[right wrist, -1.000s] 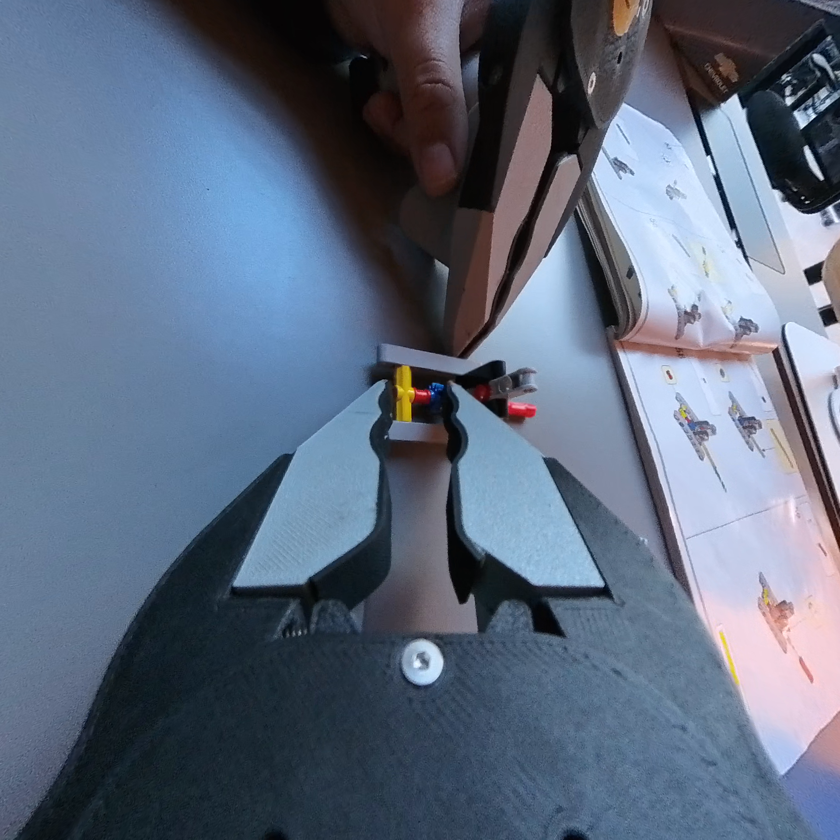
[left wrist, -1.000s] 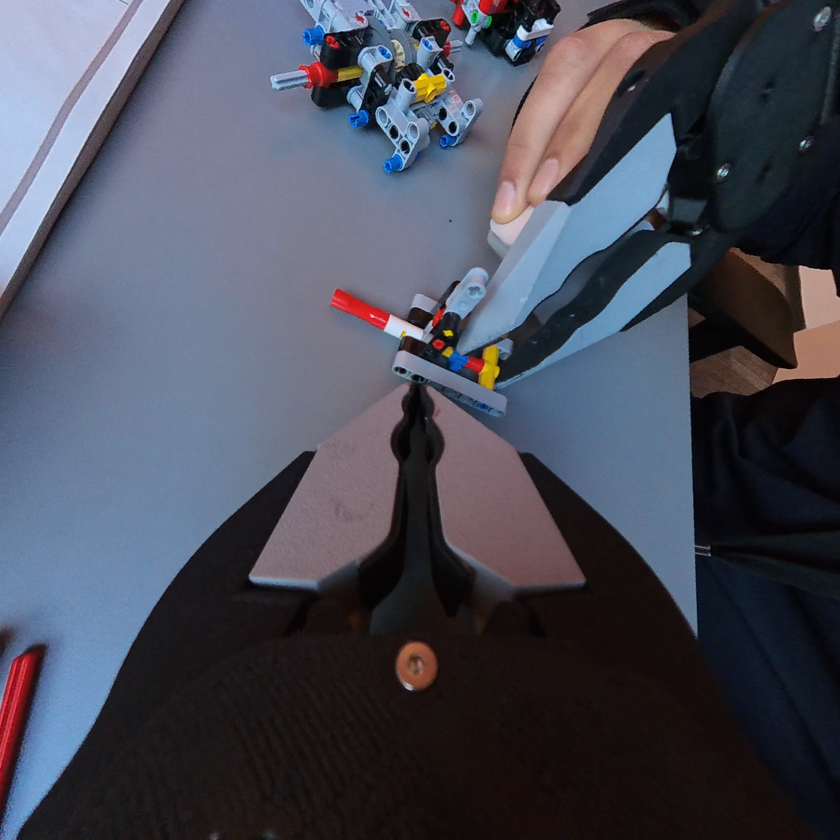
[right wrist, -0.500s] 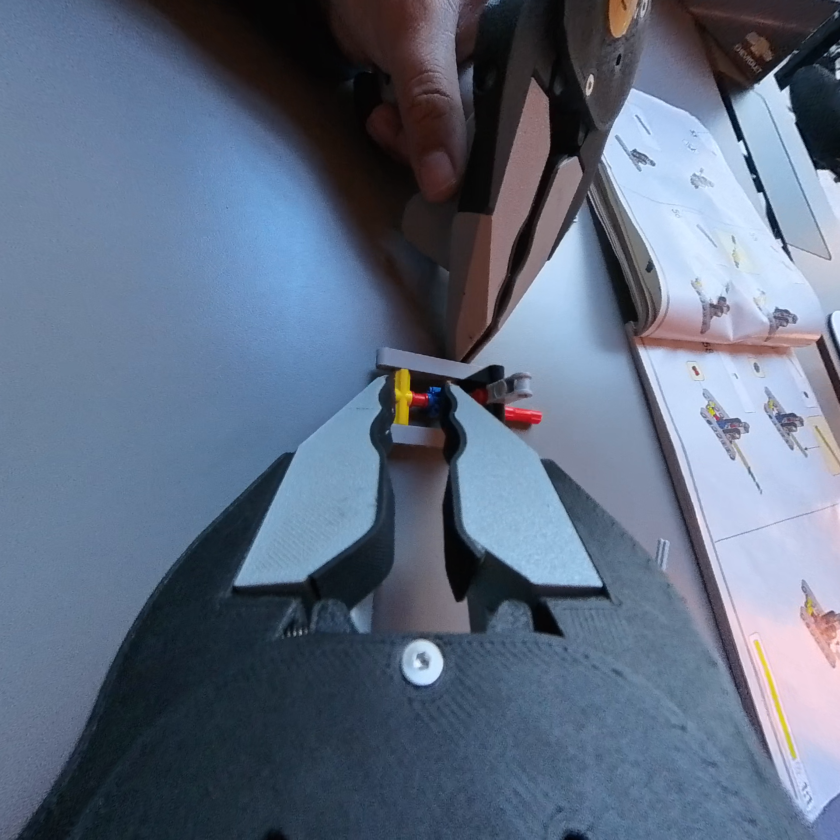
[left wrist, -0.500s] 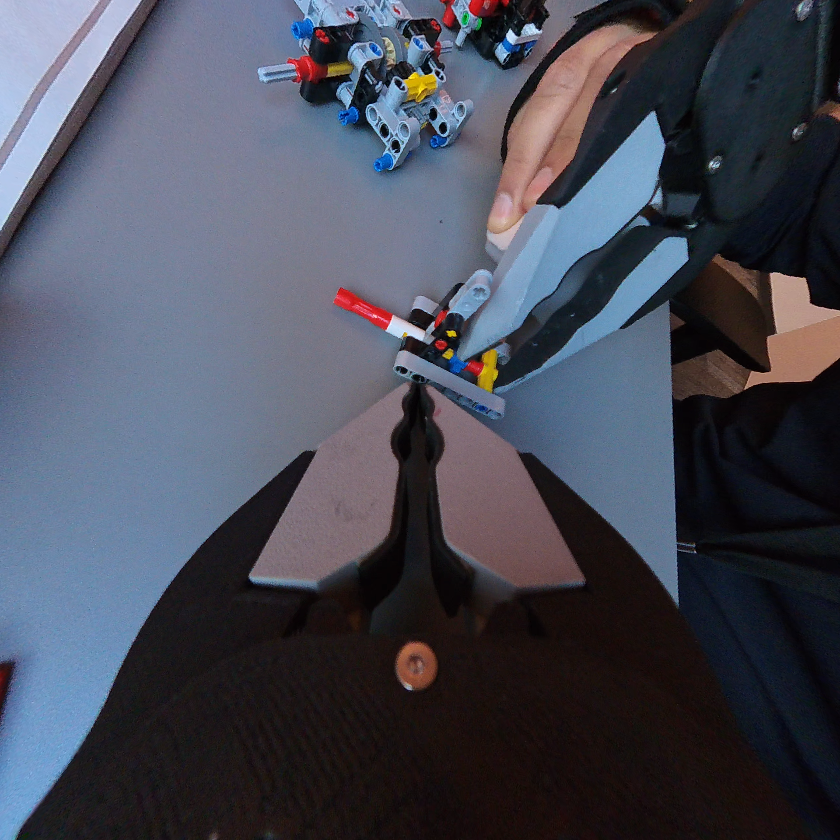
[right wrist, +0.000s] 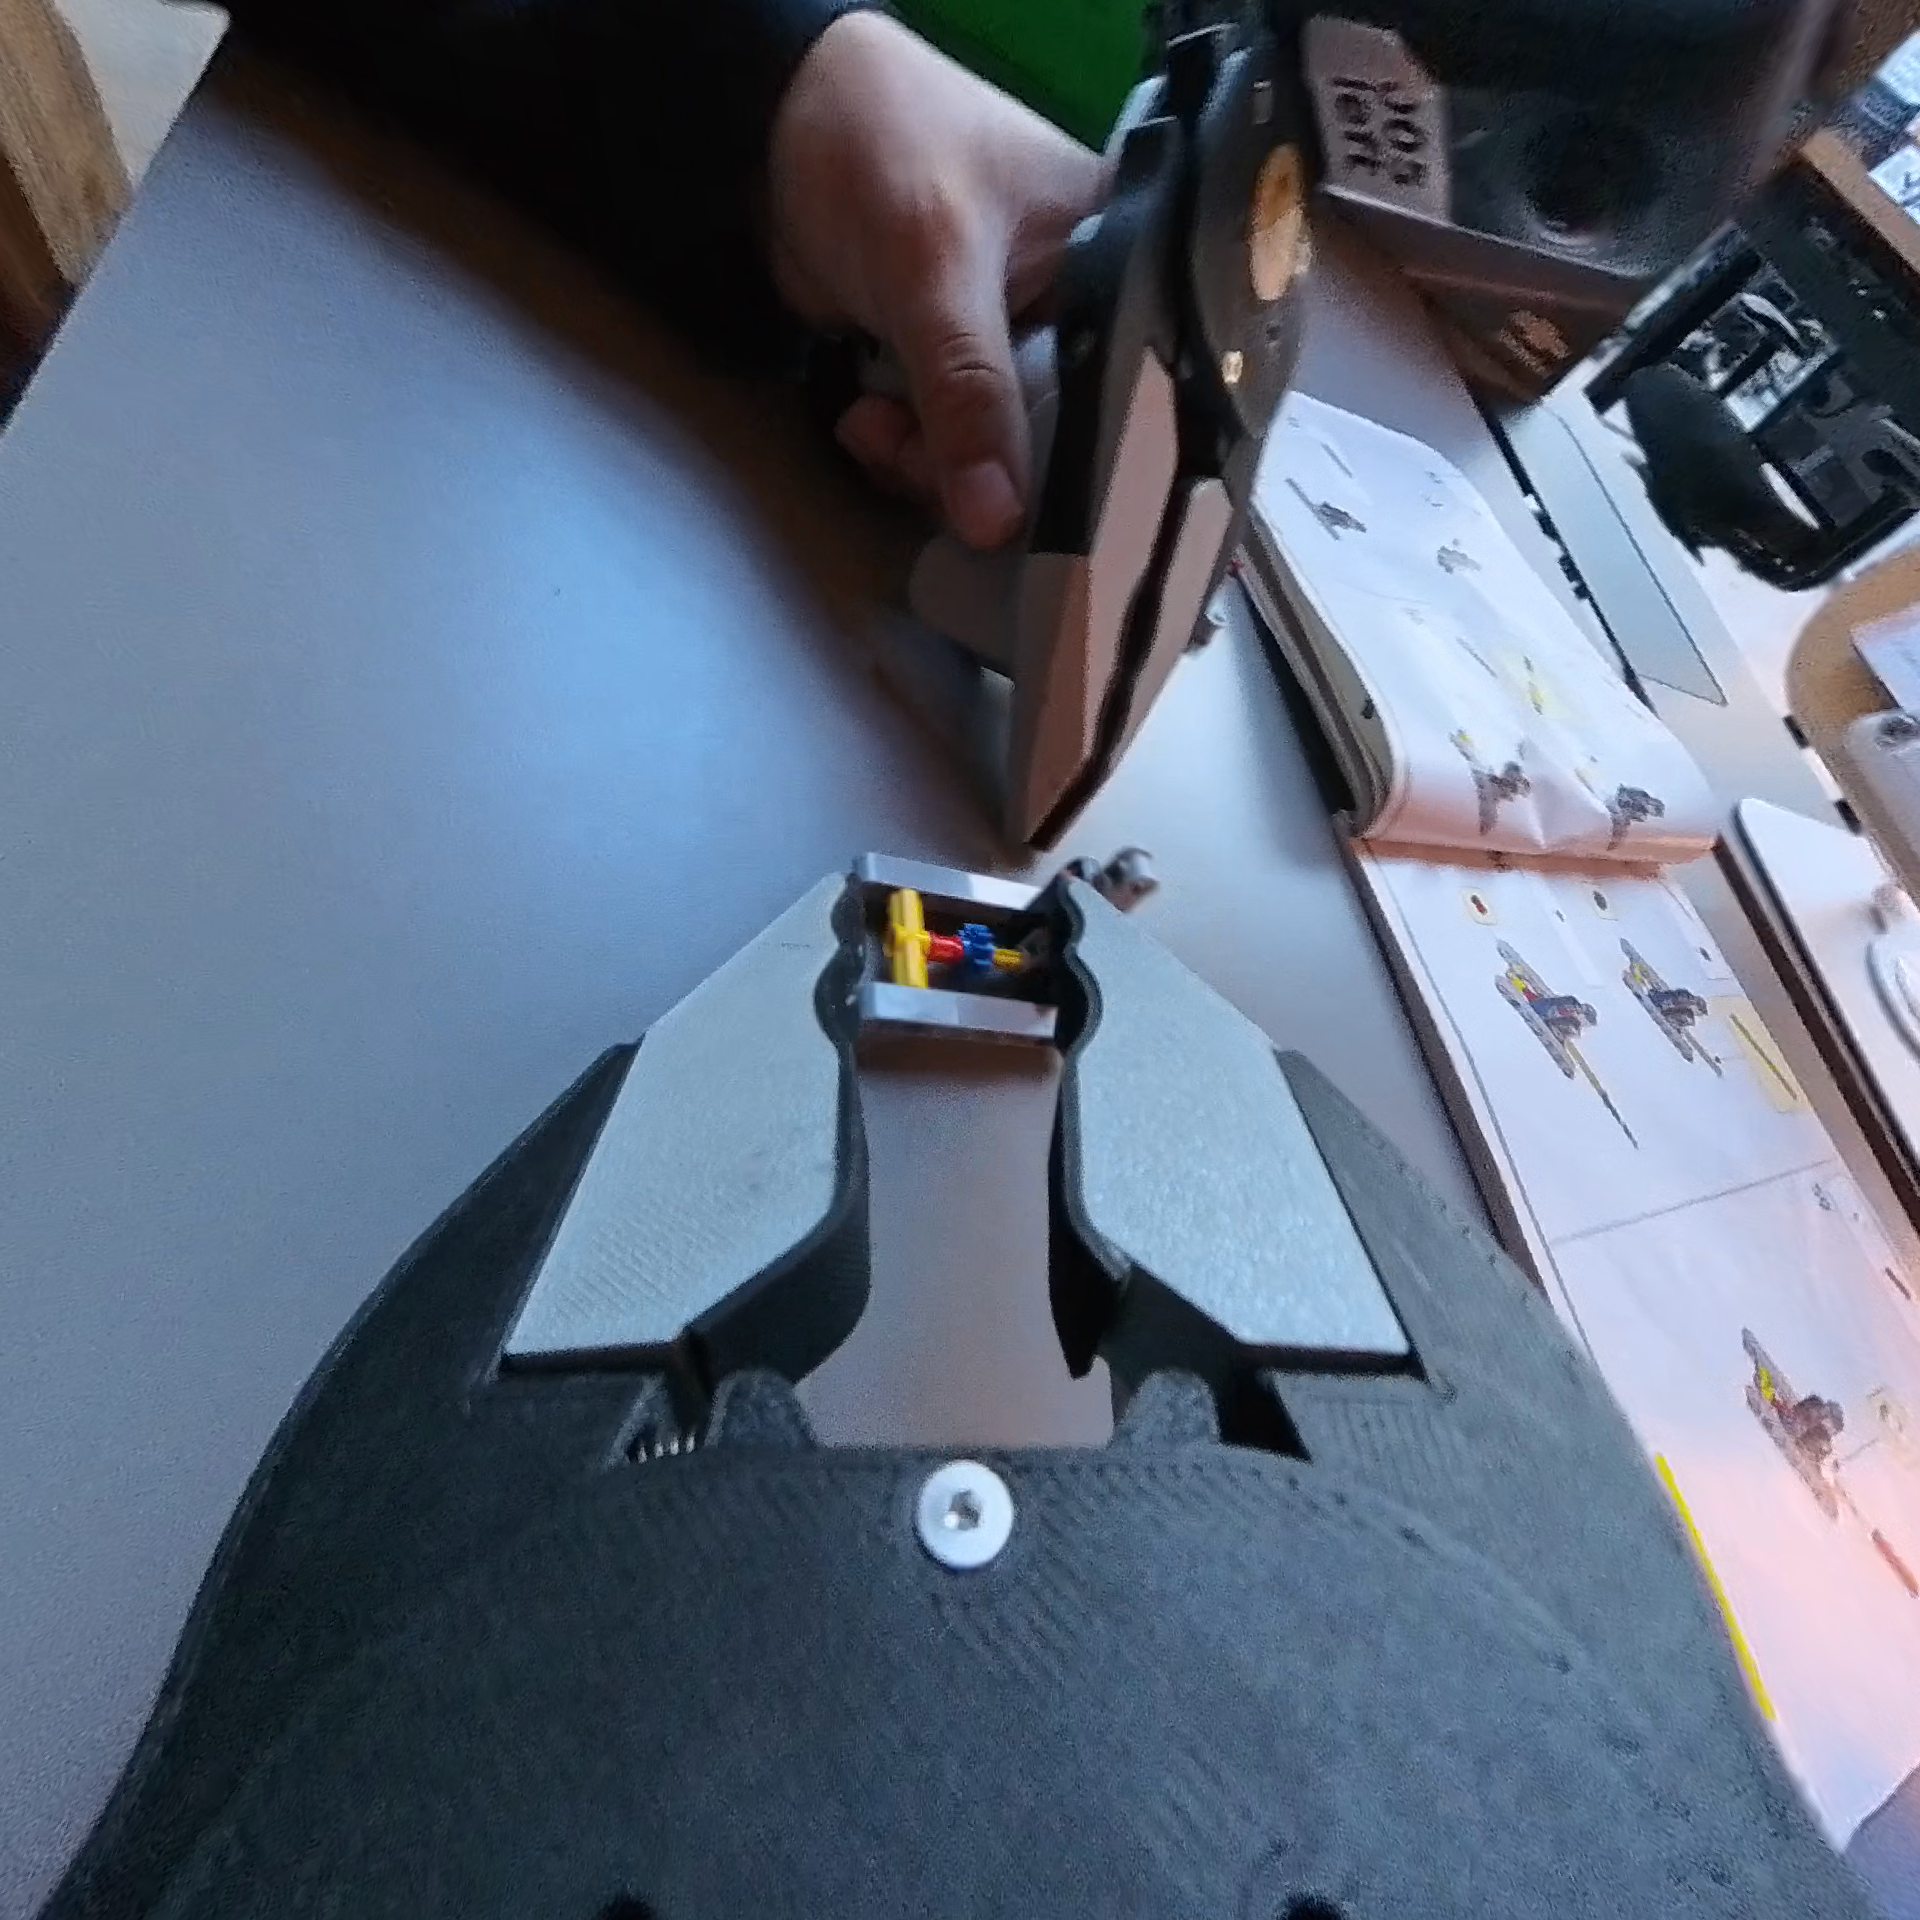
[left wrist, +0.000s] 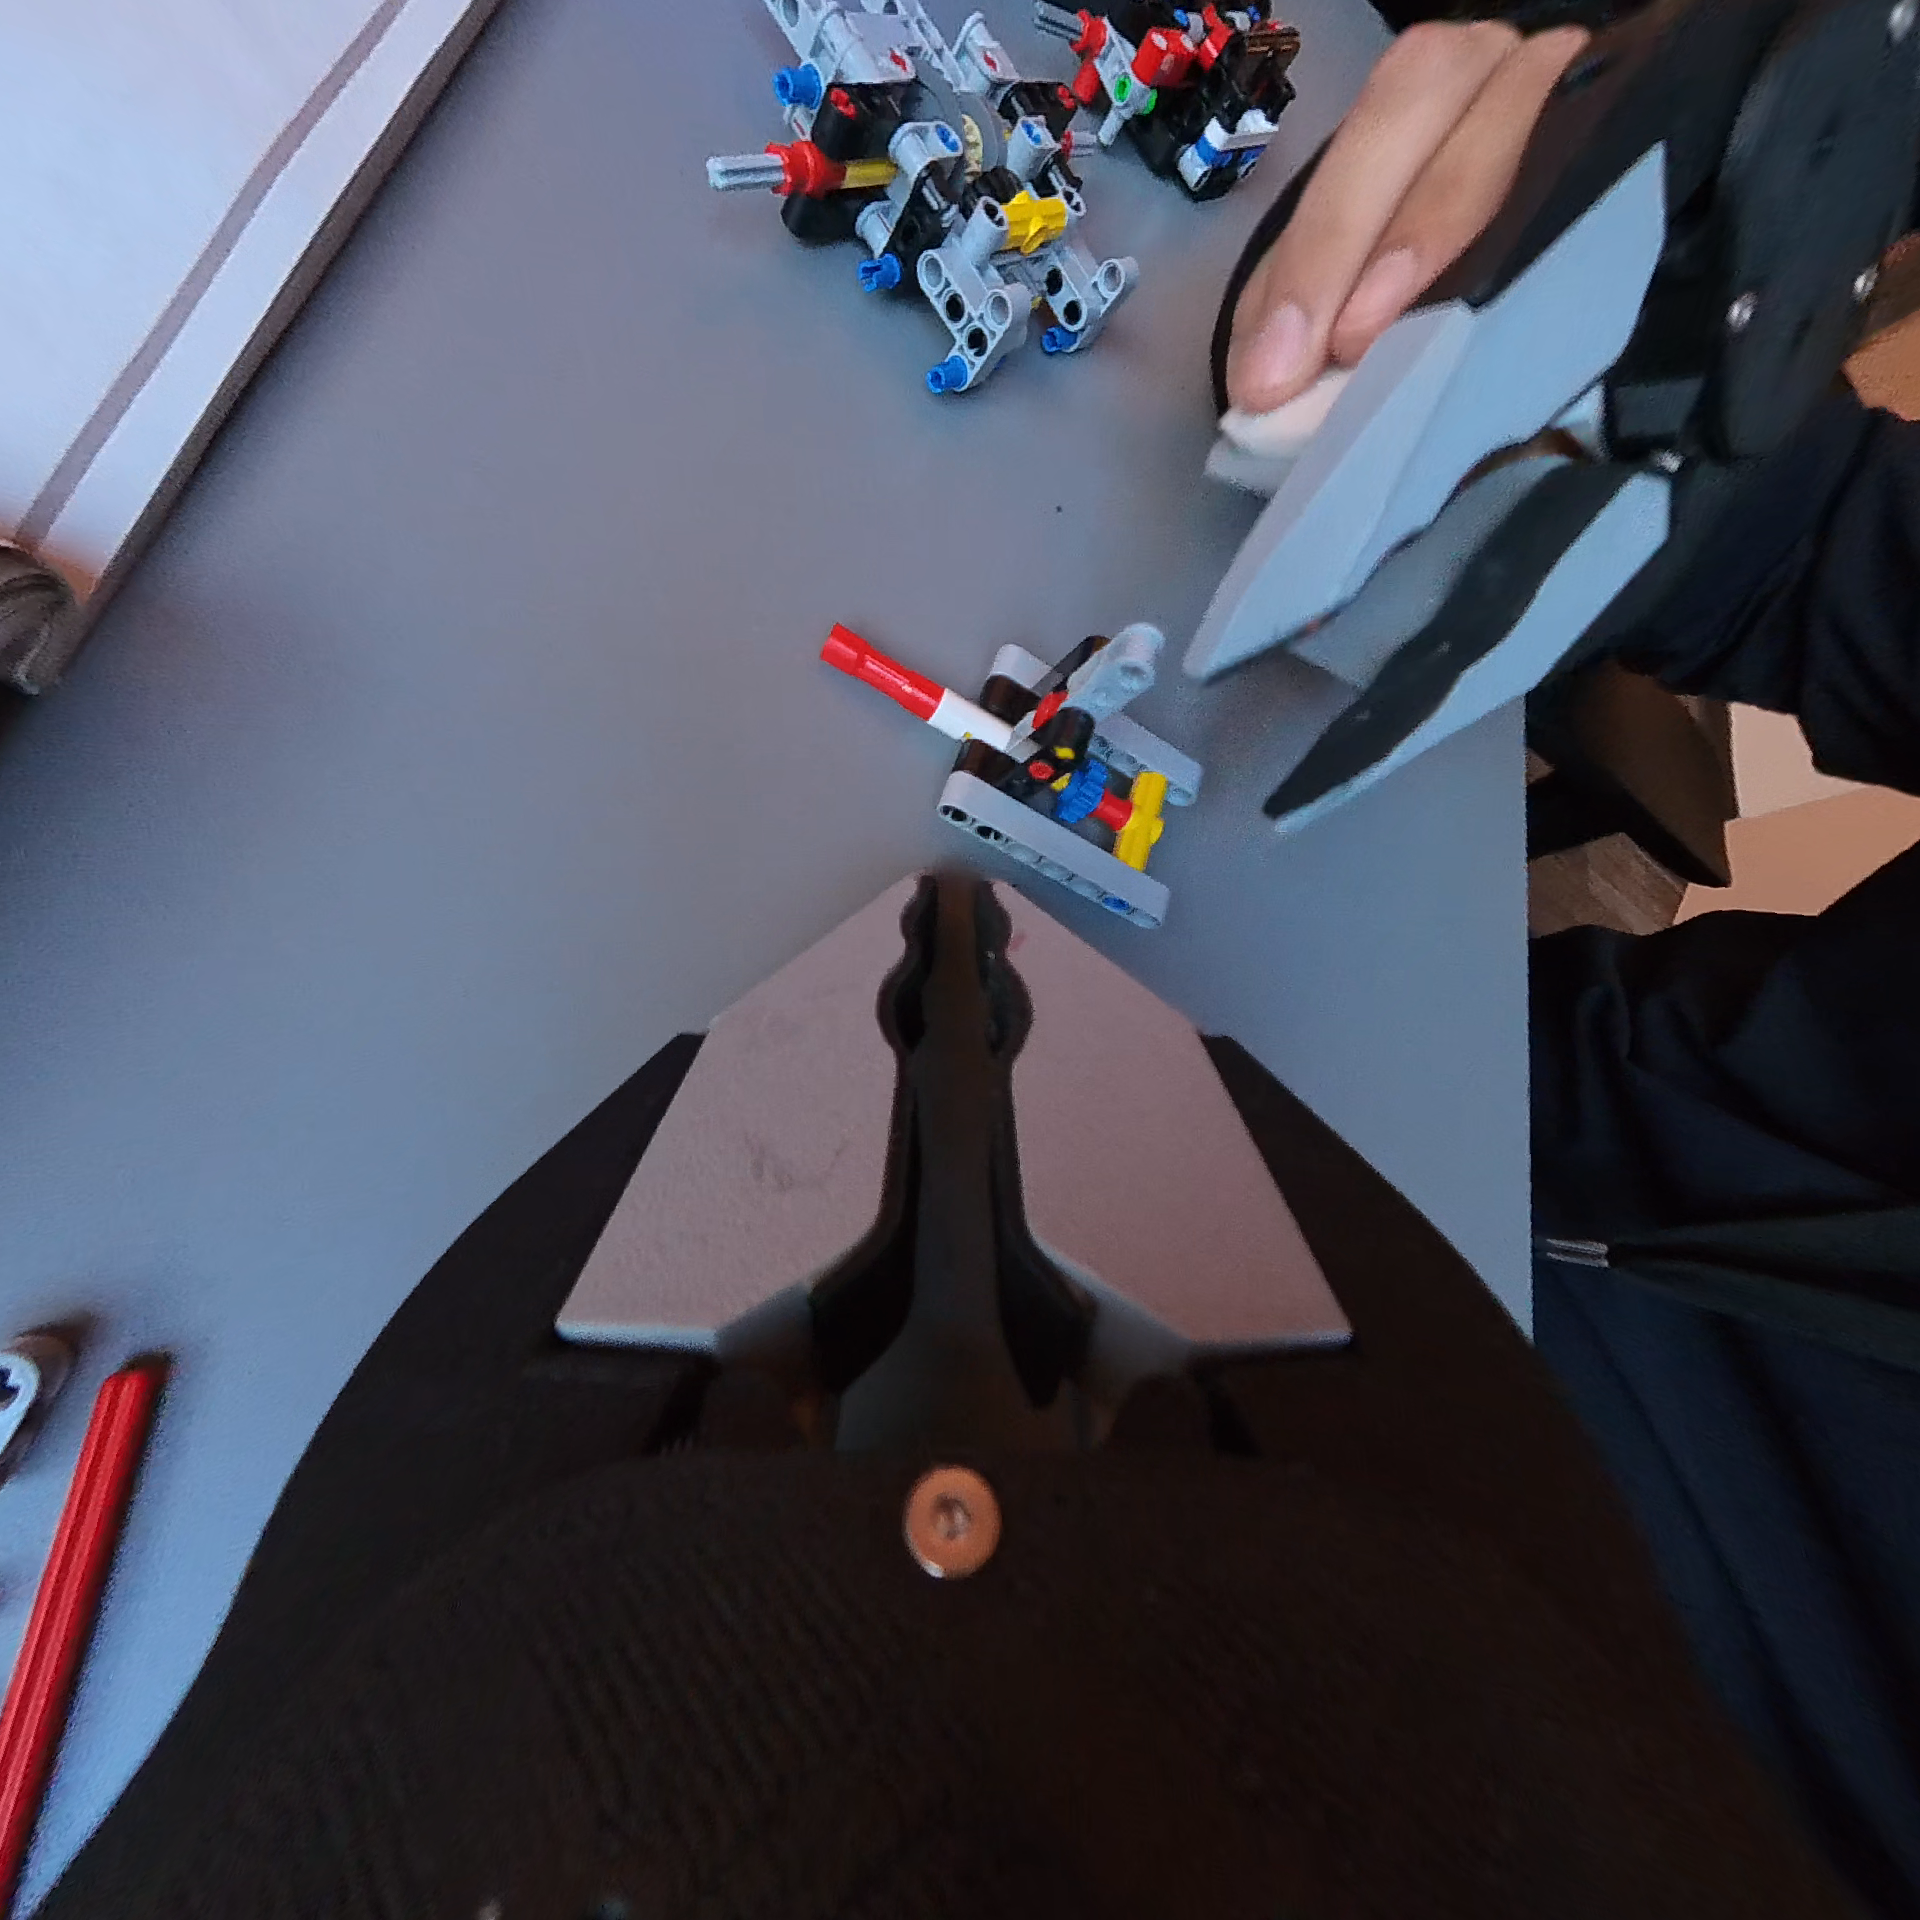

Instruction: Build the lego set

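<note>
A small brick assembly (left wrist: pixel 1070 769) with two grey beams, a yellow piece, a blue gear and a red-and-white axle lies on the grey table (left wrist: pixel 520 727). My left gripper (left wrist: pixel 951 896) is shut and empty, its tips just short of the near grey beam. My right gripper (left wrist: pixel 1236 738) is open and hangs a little to the right of the assembly, not touching it. In the right wrist view the assembly (right wrist: pixel 956 940) shows between the spread fingertips of the right gripper (right wrist: pixel 956 935), with the left gripper (right wrist: pixel 1049 821) just beyond it.
Two larger brick assemblies (left wrist: pixel 935 197) (left wrist: pixel 1184 94) sit at the far side. A red stick (left wrist: pixel 62 1621) lies at the near left. An open instruction booklet (right wrist: pixel 1558 935) lies to the right. The table edge (left wrist: pixel 1527 1039) runs close by on the right. The left gripper's tips are roughly 6 cm from the right gripper's. The red stick (left wrist: pixel 62 1621) sits 15 cm or so from the ends of my left fingers.
My right gripper has opened, let go of the assembly and pulled back from it. The assembly stays on the table. My left gripper has drawn back slightly from the grey beam.
</note>
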`<state>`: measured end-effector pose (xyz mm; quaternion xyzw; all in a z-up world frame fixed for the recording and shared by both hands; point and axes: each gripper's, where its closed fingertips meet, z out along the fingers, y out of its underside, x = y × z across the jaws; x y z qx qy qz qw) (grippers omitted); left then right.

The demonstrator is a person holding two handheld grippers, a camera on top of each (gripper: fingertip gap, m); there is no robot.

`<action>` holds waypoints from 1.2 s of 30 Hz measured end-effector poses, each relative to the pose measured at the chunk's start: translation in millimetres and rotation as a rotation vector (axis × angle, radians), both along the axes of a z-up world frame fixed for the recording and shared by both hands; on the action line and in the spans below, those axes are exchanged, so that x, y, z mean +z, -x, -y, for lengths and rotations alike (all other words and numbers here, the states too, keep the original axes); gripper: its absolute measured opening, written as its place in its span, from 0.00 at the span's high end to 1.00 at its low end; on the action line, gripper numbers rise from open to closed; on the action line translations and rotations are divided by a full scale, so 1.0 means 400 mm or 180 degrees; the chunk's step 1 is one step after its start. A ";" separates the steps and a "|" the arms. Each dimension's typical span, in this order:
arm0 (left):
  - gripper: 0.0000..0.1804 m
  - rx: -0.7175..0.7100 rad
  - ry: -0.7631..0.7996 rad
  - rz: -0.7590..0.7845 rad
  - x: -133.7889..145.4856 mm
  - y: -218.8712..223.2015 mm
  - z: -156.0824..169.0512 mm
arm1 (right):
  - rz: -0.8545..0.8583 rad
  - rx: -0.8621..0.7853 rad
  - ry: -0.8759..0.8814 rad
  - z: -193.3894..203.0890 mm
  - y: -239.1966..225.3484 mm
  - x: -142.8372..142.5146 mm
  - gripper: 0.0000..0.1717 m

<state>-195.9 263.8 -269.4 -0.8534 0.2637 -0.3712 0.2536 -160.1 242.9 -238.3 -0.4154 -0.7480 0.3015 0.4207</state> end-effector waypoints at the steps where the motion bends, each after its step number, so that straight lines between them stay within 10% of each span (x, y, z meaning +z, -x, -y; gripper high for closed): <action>1: 0.97 0.0005 0.0001 0.0001 0.001 0.003 0.001 | -0.0014 -0.0049 0.0066 -0.012 -0.004 0.006 0.82; 10: 0.89 -0.0198 0.0263 0.0275 0.014 -0.030 0.039 | 0.0560 -0.0369 0.0356 -0.062 -0.015 -0.063 0.62; 36: 0.96 -0.0150 -0.0050 0.0004 0.002 -0.035 0.041 | 0.0728 -0.0339 0.0440 -0.037 -0.018 -0.079 0.76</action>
